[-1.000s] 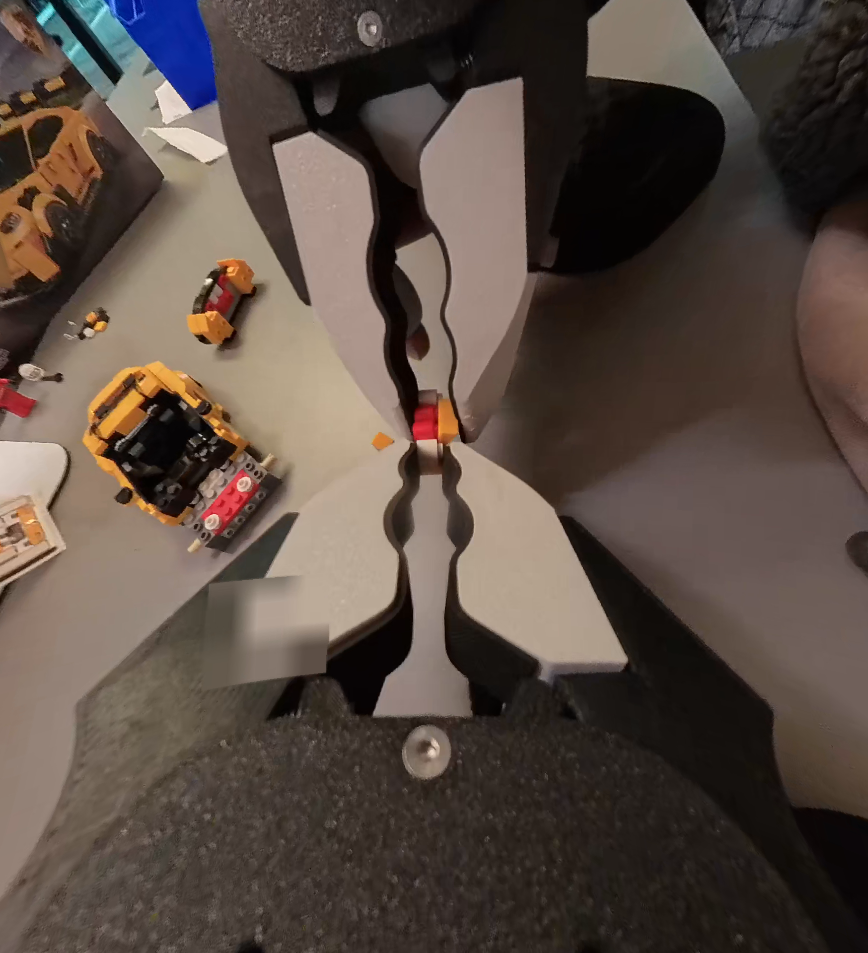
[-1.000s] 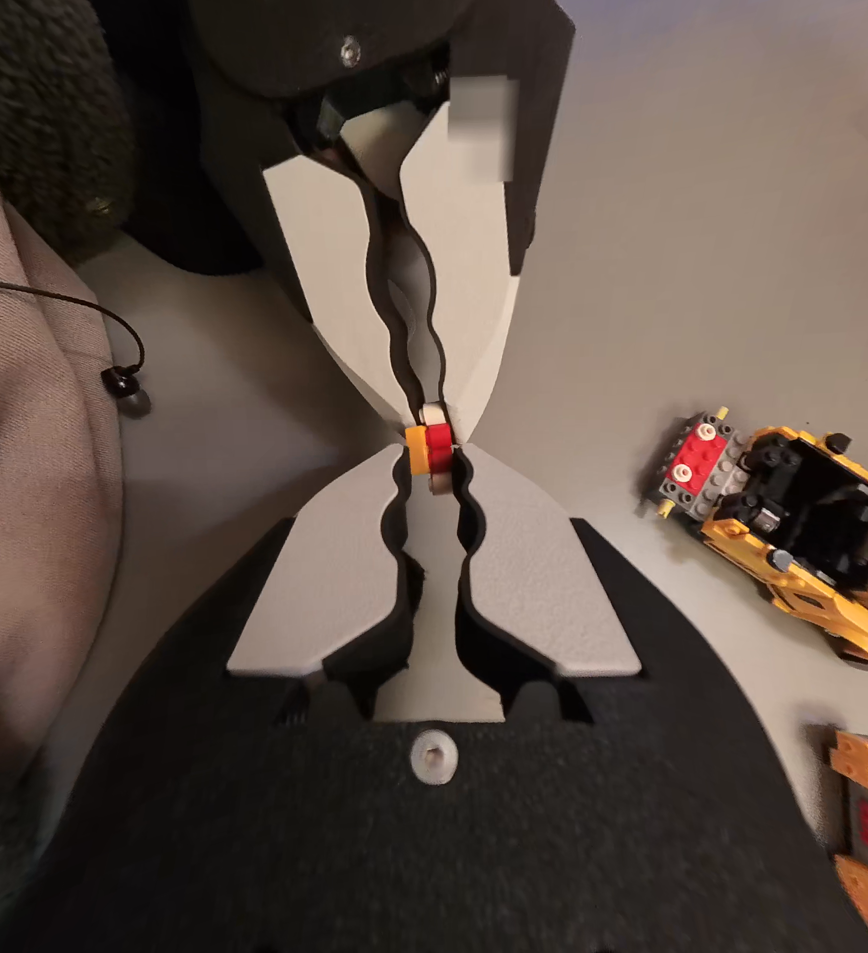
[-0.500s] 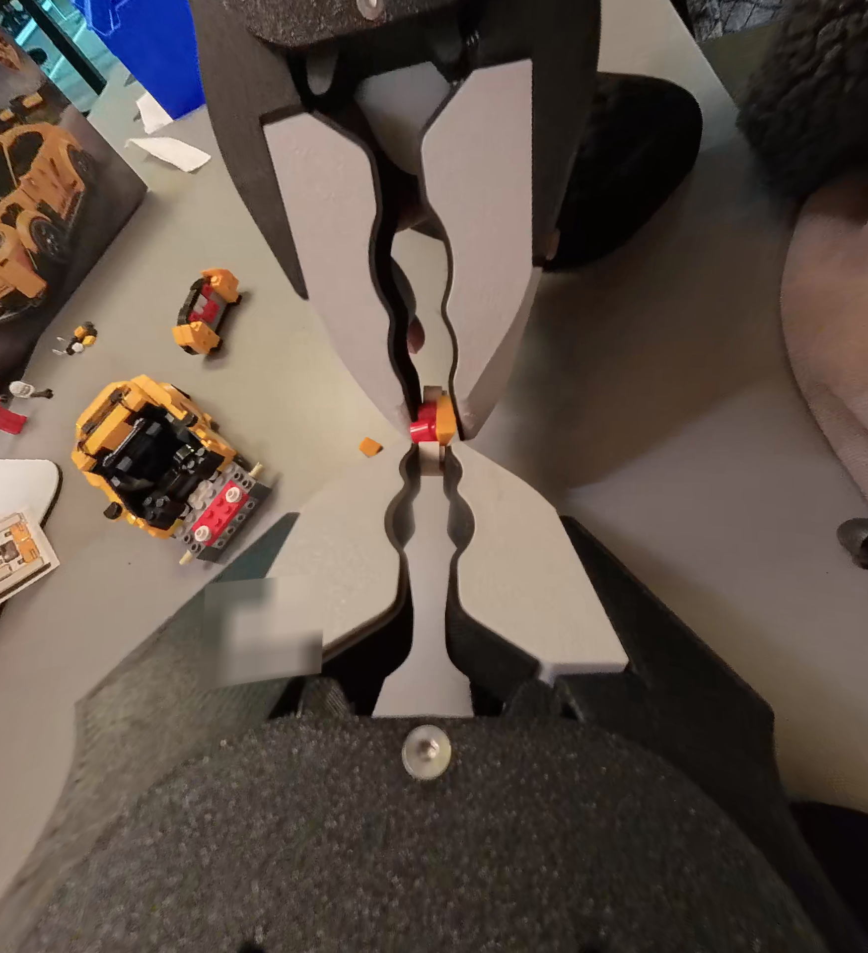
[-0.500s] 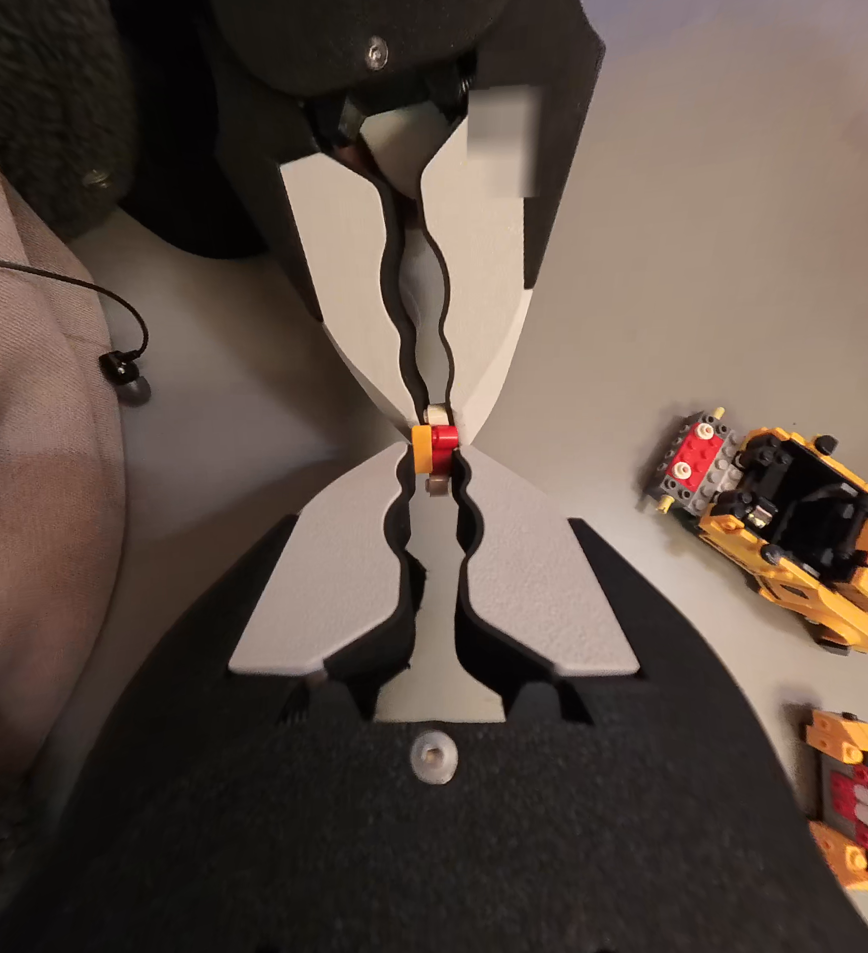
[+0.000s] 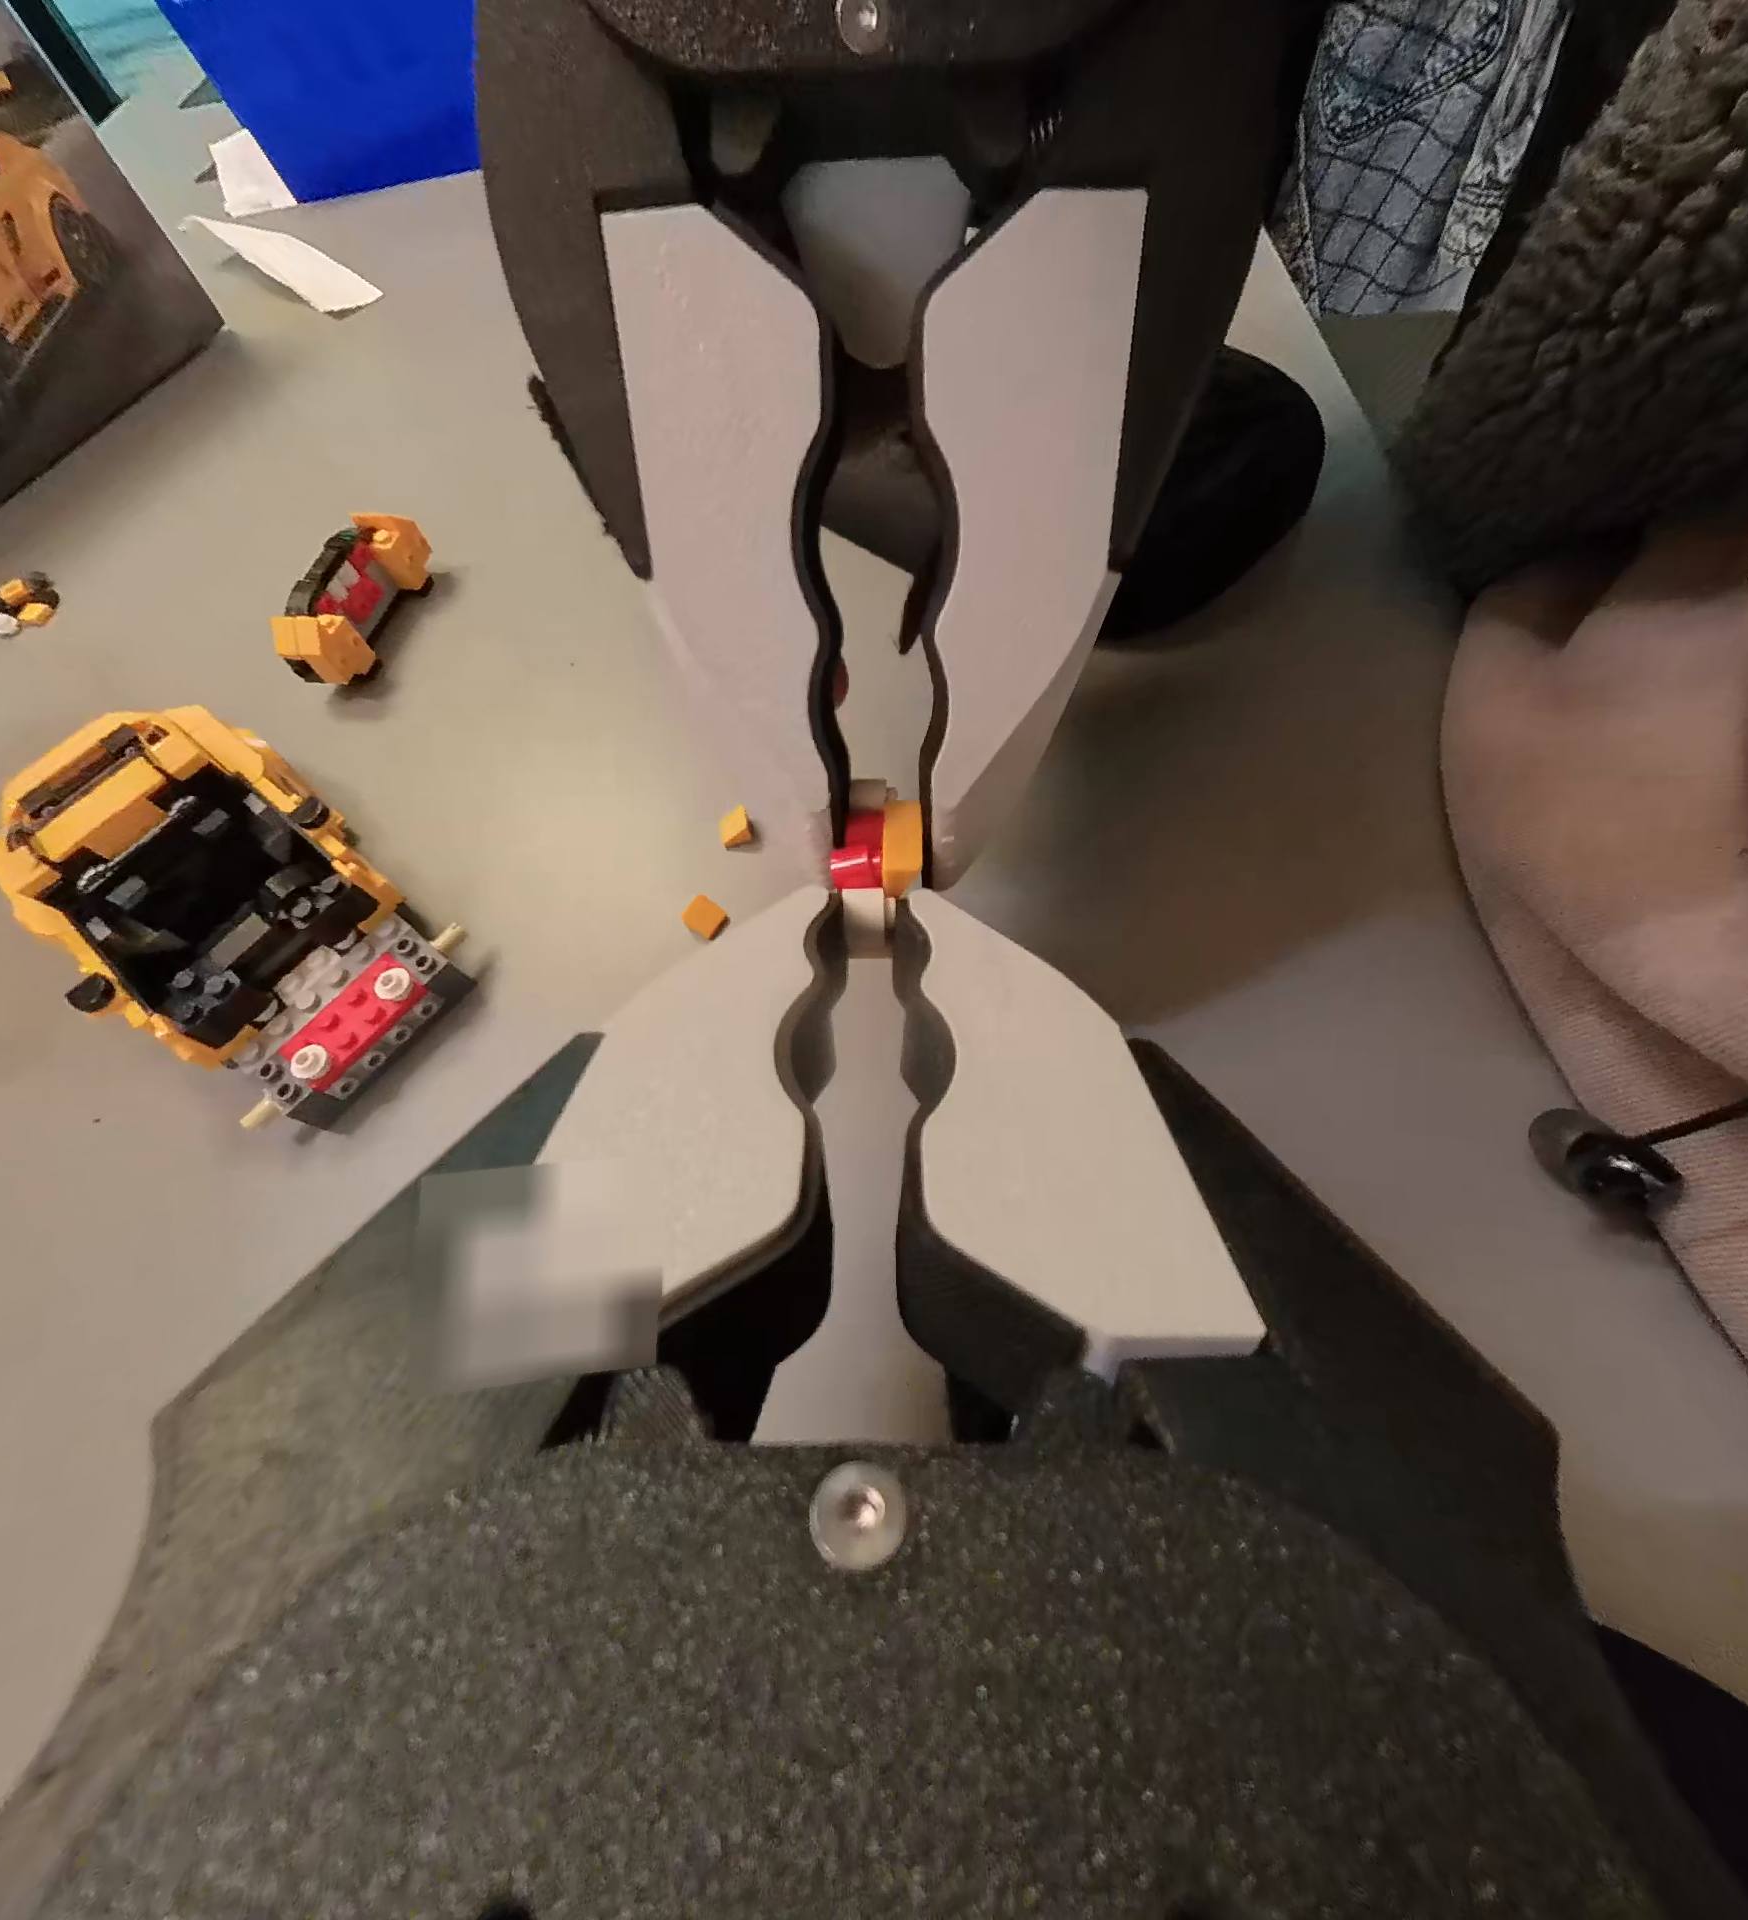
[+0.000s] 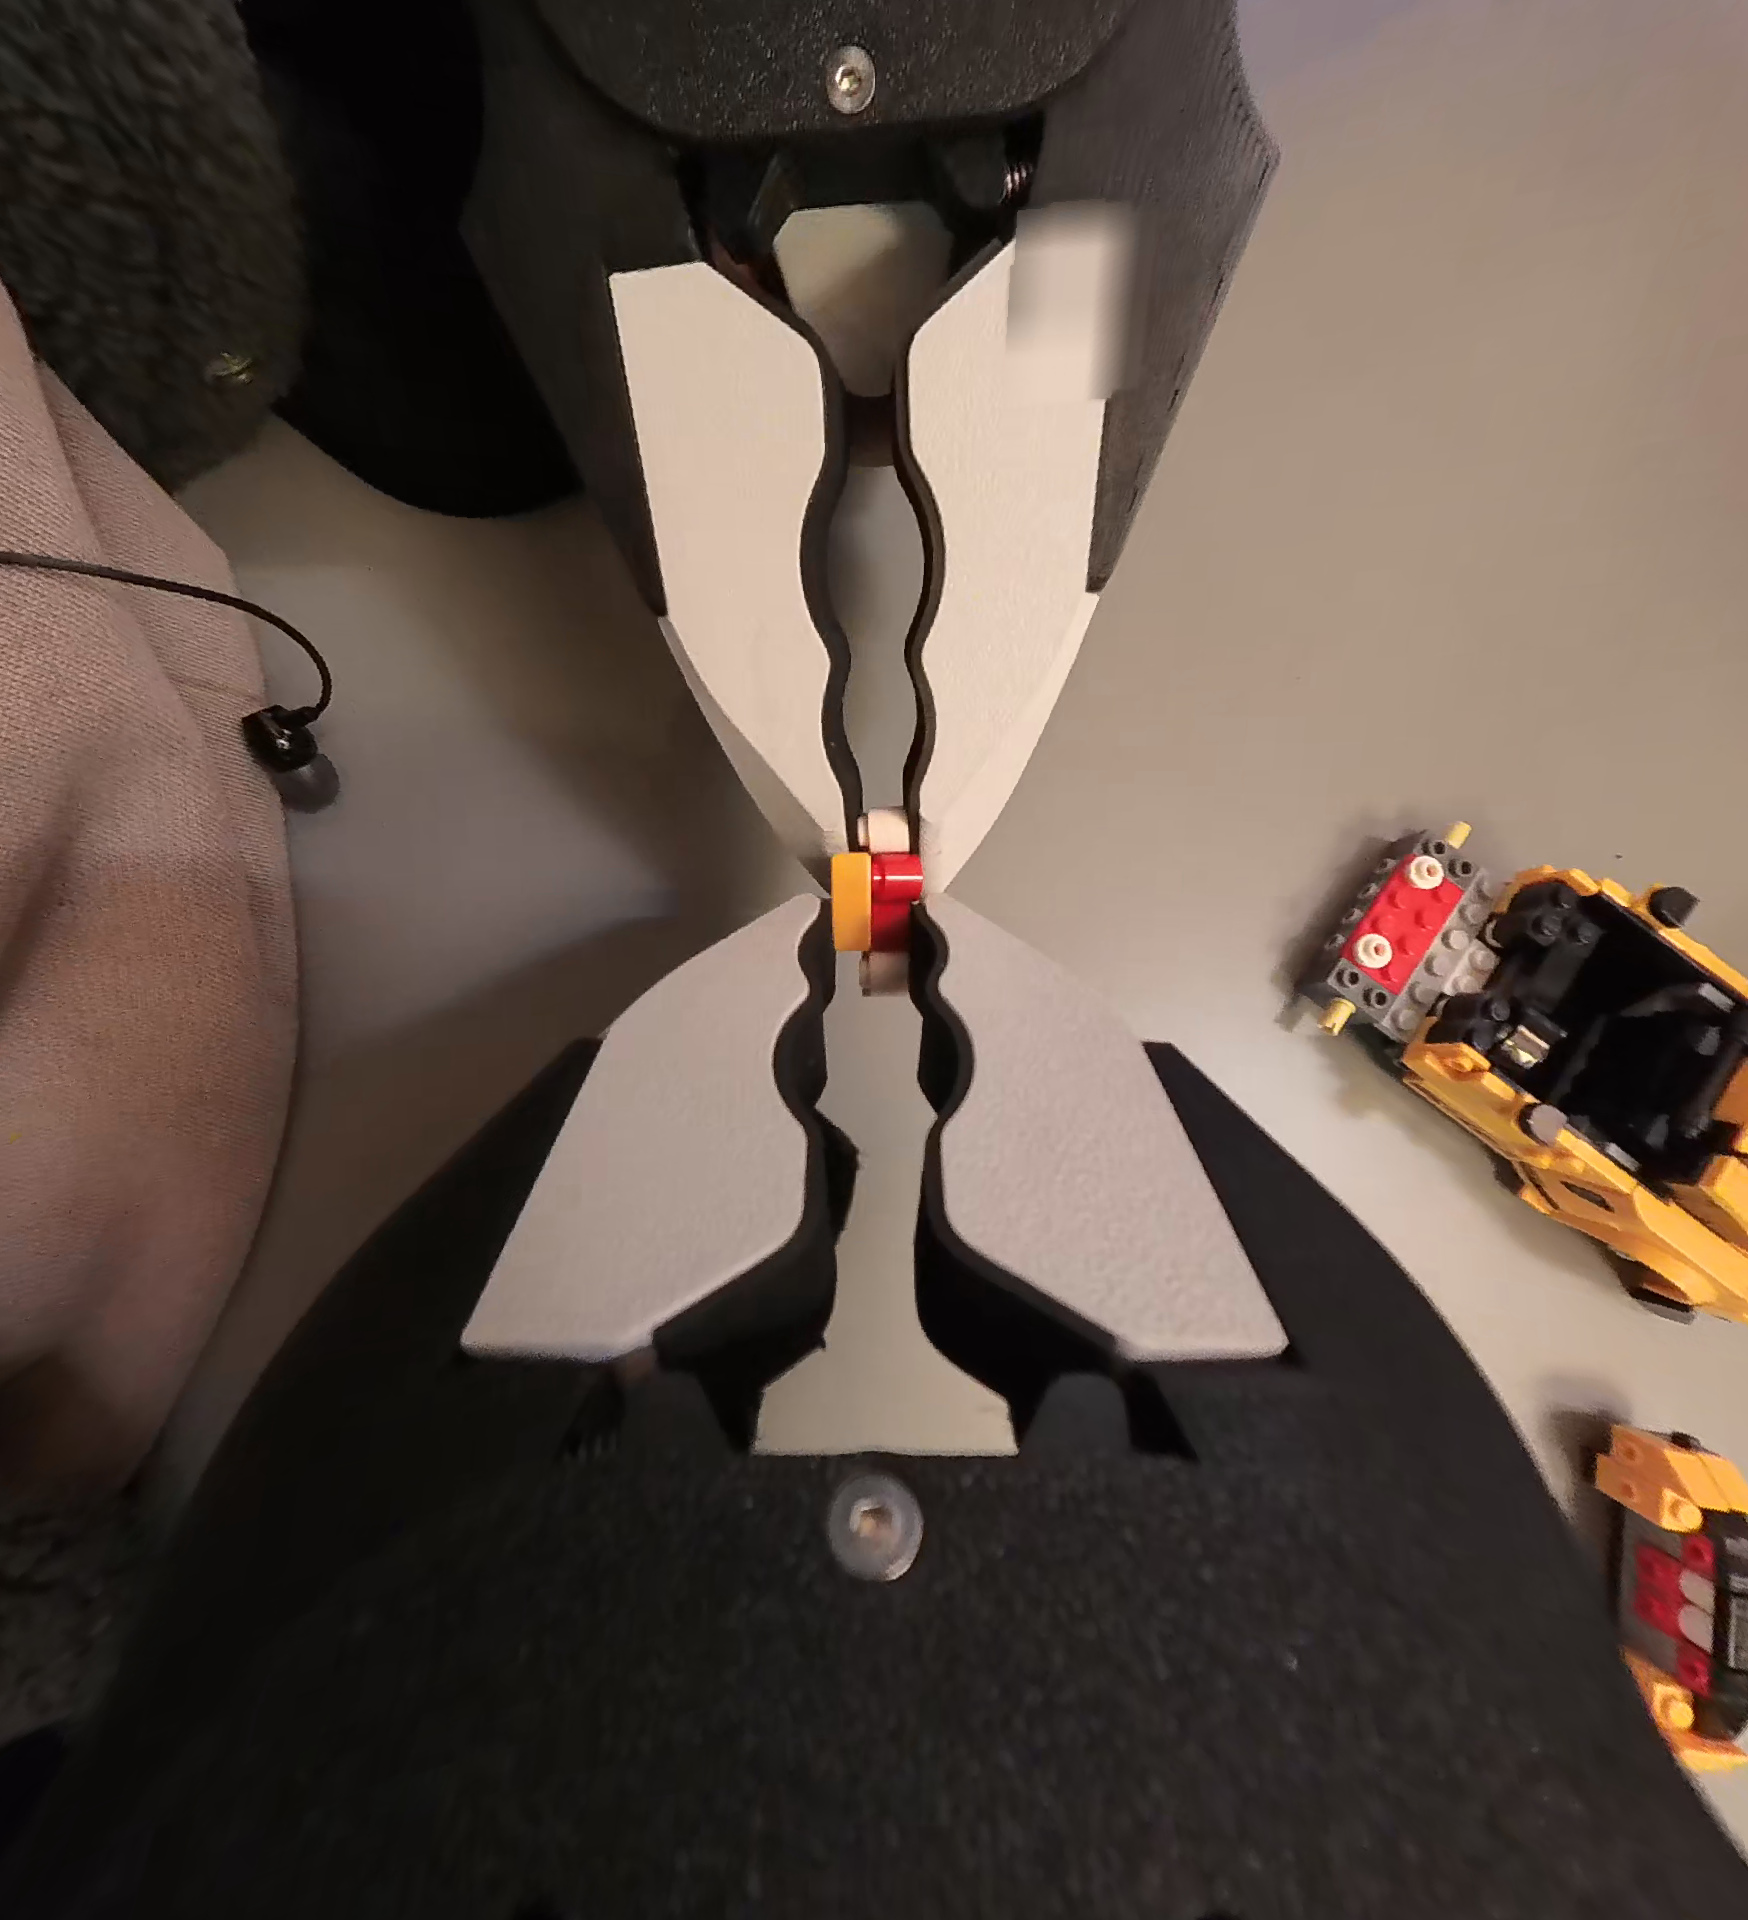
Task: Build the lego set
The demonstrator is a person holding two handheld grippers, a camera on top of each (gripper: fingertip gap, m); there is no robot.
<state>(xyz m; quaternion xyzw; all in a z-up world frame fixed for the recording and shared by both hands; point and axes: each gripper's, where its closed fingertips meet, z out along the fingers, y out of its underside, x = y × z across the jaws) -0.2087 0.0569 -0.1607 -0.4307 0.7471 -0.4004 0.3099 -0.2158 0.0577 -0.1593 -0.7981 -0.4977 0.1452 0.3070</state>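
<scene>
Two tools meet tip to tip above the grey counter (image 5: 1213,935), both nearly closed on one small brick cluster (image 5: 875,857) of red, orange and pale pieces. Left tool (image 5: 865,920) pinches the pale lower end; right tool (image 6: 875,935) clamps the red and orange part, with a narrow gap behind each tip. Well apart on the counter lie the part-built orange car (image 5: 215,904), a smaller orange-and-black subassembly (image 5: 350,597) and two loose orange pieces (image 5: 719,873). A set box (image 5: 8,270) stands at the far edge.
</scene>
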